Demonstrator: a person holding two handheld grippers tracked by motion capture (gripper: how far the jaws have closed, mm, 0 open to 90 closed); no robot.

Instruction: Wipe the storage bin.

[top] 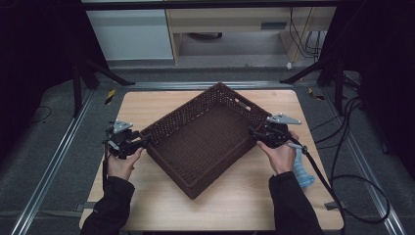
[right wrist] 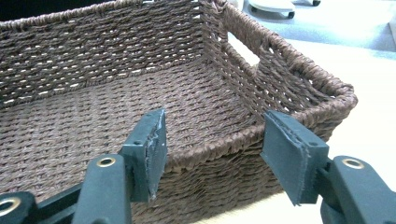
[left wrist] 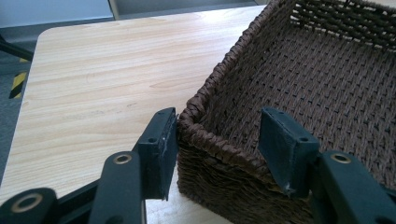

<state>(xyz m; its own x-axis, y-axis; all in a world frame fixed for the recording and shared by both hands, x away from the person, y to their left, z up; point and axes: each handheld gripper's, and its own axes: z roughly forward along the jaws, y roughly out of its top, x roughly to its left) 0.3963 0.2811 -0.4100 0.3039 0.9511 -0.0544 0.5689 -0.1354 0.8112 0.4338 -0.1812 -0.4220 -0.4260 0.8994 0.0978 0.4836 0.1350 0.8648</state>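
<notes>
While both hand-held grippers straddle basket rim, neither pinches yet. Brown wicker basket point(top: 205, 139) sits skewed at middle of worktop point(top: 147, 105), empty. Left hand-held gripper point(left wrist: 217, 140) at near-left corner: jaws open, one pad against outer wall, other inside, clear of weave. Right hand-held gripper point(right wrist: 212, 142) astride right rim beside handle slot, jaws open, pads apart from wall. Advice: push deeper over rim, close both together, grip evenly, lift level to avoid tilt. Blue cloth-like item point(top: 303, 171) lies near right hand.

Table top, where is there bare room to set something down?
The table is bare at its far left corner and along the near edge below the wicker basket, between the sleeves. It is crowded near the blue thing at right.
</notes>
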